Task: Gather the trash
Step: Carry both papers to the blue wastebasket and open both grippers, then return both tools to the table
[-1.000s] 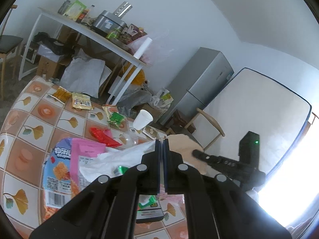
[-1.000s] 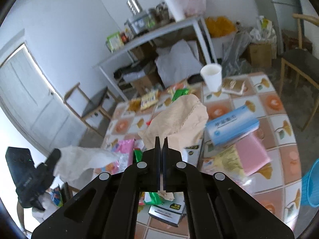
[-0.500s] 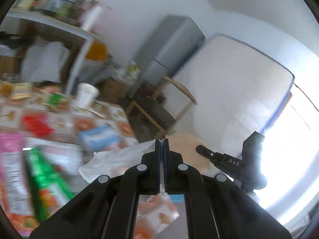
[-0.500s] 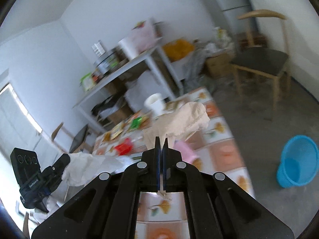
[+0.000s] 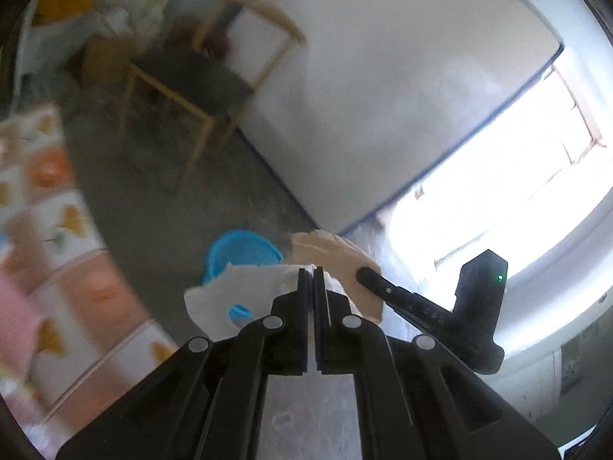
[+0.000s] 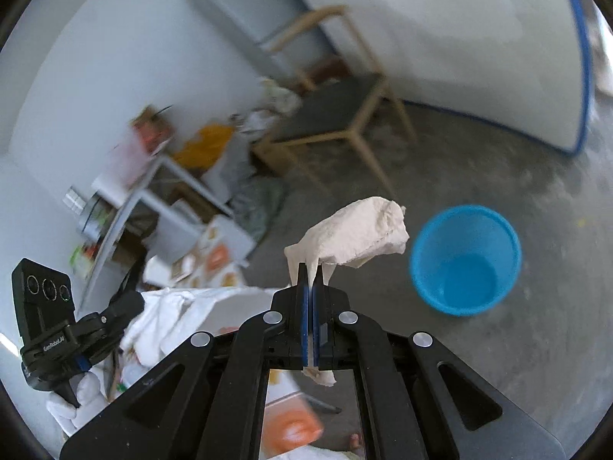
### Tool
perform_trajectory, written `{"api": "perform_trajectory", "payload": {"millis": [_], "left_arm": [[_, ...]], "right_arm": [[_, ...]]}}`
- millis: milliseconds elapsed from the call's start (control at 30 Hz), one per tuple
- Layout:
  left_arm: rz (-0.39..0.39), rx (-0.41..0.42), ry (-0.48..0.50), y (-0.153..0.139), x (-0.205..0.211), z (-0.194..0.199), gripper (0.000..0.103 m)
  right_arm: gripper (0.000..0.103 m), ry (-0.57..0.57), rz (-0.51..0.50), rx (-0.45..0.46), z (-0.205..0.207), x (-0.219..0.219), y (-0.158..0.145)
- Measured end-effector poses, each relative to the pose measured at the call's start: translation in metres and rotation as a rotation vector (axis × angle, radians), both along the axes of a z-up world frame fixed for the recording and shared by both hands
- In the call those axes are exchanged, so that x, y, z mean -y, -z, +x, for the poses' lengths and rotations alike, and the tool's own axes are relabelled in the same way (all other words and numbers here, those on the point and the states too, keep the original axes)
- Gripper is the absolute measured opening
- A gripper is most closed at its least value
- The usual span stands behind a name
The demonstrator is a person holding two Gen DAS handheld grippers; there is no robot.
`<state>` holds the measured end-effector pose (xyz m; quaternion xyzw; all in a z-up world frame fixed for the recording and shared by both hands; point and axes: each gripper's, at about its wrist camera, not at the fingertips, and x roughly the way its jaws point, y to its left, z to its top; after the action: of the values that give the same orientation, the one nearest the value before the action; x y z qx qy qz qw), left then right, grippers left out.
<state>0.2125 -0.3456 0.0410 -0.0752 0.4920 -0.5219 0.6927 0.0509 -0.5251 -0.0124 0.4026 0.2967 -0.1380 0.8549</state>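
The white mattress with blue edging (image 6: 479, 38) leans against the wall and fills the far side of the room, its lower edge on the grey concrete floor (image 6: 517, 176). In front of it stands the wooden chair with a dark seat (image 6: 337, 107), and beside that the tall grey fridge (image 6: 237, 11). The table with the orange-and-white tiled cloth (image 5: 49, 237) shows along the left of my left view, blurred, its near edge curving toward me. Off the table, on the floor, sits the round blue plastic bin (image 6: 465, 260), upright and open-mouthed, with nothing I can make out inside. My left gripper (image 5: 311, 274) has its jaws pressed together on a crumpled white tissue (image 5: 237, 291), which spreads out to the left of my fingers and hangs in front of the bin's rim. My right gripper (image 6: 309, 268) is likewise pinched tight on a crumpled beige paper napkin (image 6: 356, 234); the wad stands up above the tips just beside the bin, and a small tail pokes out behind the pads.
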Motion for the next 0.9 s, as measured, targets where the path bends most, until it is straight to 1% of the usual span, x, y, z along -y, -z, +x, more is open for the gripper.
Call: {"api": "perform_trajectory", "payload": {"millis": [100,167,267,333,367,400,433,467,500,533,567,600,633,700,733,833,900], "left_arm": [[0.066,-0.031,0.058,0.028,0.059,0.007,0.002],[0.112,-0.053,0.08,0.05,0.097,0.014,0.002],[0.166,-0.075,0.111,0.078,0.139,0.022,0.002],[0.198,-0.108,0.132,0.1,0.166,0.027,0.002],[0.212,-0.128,0.132,0.113,0.182,0.033,0.002],[0.217,-0.141,0.139,0.12,0.191,0.035,0.002],[0.226,-0.154,0.153,0.131,0.201,0.035,0.002],[0.244,-0.157,0.155,0.14,0.212,0.035,0.005],[0.268,-0.155,0.14,0.149,0.223,0.039,0.015],[0.285,-0.155,0.125,0.157,0.232,0.043,0.022],[0.293,-0.158,0.114,0.161,0.234,0.045,0.036],[0.304,-0.159,0.098,0.167,0.238,0.048,0.042],[0.319,-0.153,0.086,0.17,0.24,0.049,0.043],[0.331,-0.142,0.088,0.172,0.238,0.045,0.044],[0.319,-0.143,0.091,0.169,0.236,0.044,0.044],[0.282,-0.125,0.098,0.159,0.23,0.041,0.046],[0.248,-0.093,0.094,0.143,0.221,0.044,0.048]], "right_arm": [[0.0,0.063,0.076,-0.038,0.002,0.035,0.036],[0.0,0.091,0.134,-0.056,0.007,0.053,0.057],[0.0,0.125,0.214,-0.071,0.013,0.082,0.086],[0.0,0.148,0.274,-0.08,0.016,0.102,0.11],[0.0,0.158,0.291,-0.081,0.018,0.11,0.115],[0.001,0.17,0.316,-0.087,0.024,0.12,0.127],[0.003,0.178,0.334,-0.091,0.022,0.129,0.134],[0.004,0.191,0.349,-0.099,0.027,0.136,0.144],[0.007,0.197,0.358,-0.103,0.028,0.144,0.151],[0.019,0.206,0.375,-0.113,0.036,0.153,0.167],[0.028,0.212,0.393,-0.12,0.04,0.158,0.177],[0.042,0.218,0.416,-0.122,0.042,0.163,0.185],[0.045,0.22,0.45,-0.126,0.046,0.167,0.199],[0.045,0.233,0.47,-0.157,0.048,0.173,0.216],[0.045,0.234,0.479,-0.166,0.05,0.175,0.223],[0.045,0.227,0.475,-0.171,0.052,0.175,0.226],[0.045,0.218,0.462,-0.16,0.051,0.175,0.222]]}}
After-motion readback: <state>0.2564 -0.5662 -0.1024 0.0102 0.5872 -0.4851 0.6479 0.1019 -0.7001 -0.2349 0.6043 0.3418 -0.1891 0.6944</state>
